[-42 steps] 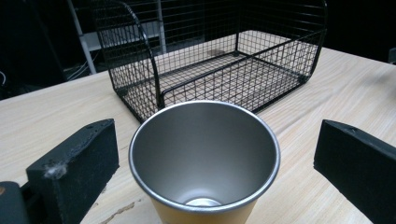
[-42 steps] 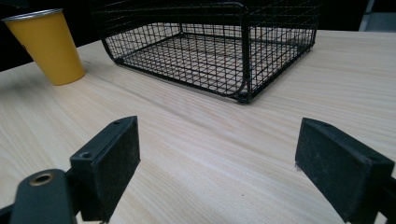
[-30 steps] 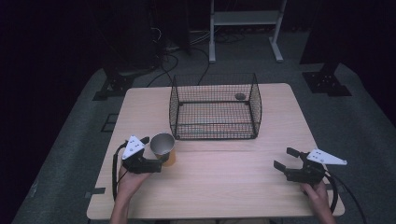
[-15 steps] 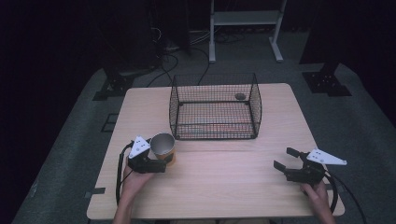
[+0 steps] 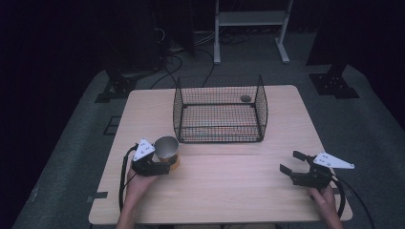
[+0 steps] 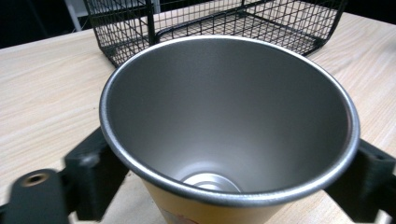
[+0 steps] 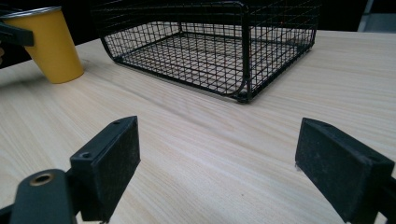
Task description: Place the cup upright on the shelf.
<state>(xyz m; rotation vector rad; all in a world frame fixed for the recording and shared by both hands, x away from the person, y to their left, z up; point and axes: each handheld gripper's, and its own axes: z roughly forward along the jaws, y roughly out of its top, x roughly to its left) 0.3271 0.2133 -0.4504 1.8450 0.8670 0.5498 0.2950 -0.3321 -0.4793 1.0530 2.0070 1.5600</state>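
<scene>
High view first: my left gripper [image 5: 160,164] sits at the near left of the wooden table [image 5: 229,195], its jaws having just closed in on the yellow metal cup [image 5: 167,151], which stands just in front of the black wire basket [image 5: 219,109]; my right gripper [image 5: 297,167] rests well apart at the near right, jaws spread wide on nothing. Left gripper view next: I look straight down into the cup [image 6: 229,126], a bare steel inside with a rolled rim, and my two black jaws hug its outer wall just under that rim, one on each side. I judge it light, stiff and thin-walled, so it will not crush, but the smooth tapered wall could slip downward out of a loose pinch; holding high under the rim, where the lip can catch, seems the safest place. Right gripper view last: the cup [image 7: 51,44] leans slightly near the basket [image 7: 210,46], and my right jaws stand open over bare tabletop.
</scene>
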